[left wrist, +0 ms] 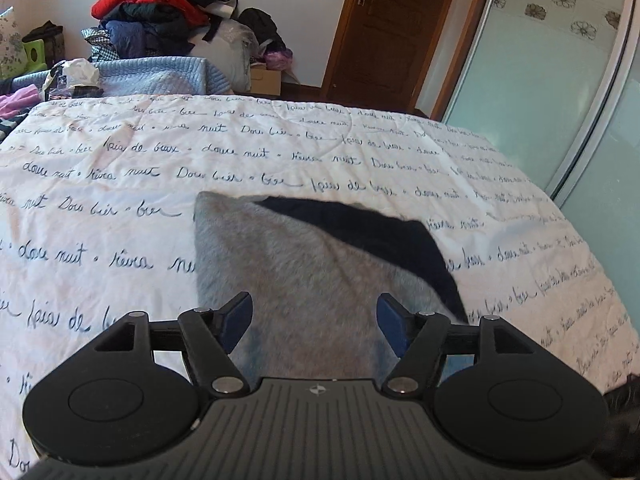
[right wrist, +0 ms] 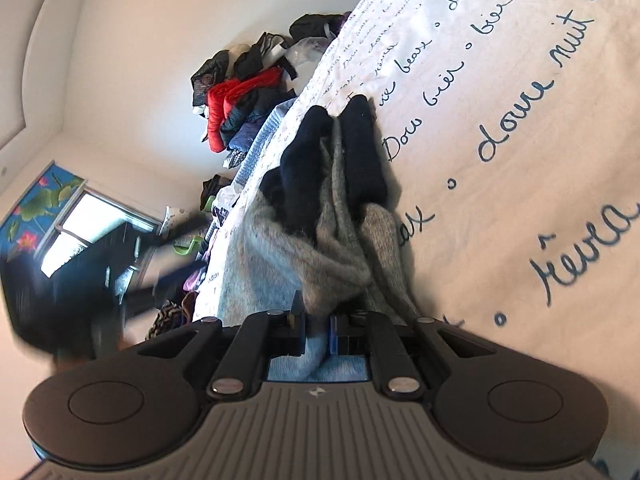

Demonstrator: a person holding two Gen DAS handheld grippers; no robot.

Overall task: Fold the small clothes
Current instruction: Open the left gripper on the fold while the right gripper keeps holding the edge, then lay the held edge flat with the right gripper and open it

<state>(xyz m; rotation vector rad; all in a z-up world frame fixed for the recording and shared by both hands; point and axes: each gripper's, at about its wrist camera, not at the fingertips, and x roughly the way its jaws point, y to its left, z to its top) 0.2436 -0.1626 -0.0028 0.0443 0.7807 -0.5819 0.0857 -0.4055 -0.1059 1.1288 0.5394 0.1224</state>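
Observation:
A small grey knit garment with dark navy parts (left wrist: 304,264) lies on the white bedspread with blue script (left wrist: 120,168). My left gripper (left wrist: 316,320) is open just above its near part, fingers spread to either side, holding nothing. In the right wrist view the same garment (right wrist: 332,208) hangs bunched and lifted off the bedspread (right wrist: 520,120). My right gripper (right wrist: 316,320) is shut on the garment's grey near edge. The view is rolled sideways.
A pile of clothes with a red jacket (left wrist: 148,4) sits beyond the bed's far edge, next to a blue quilted cover (left wrist: 160,76). A wooden door (left wrist: 384,28) and frosted sliding doors (left wrist: 560,100) stand at the right. A blurred dark shape (right wrist: 80,280) is at the left.

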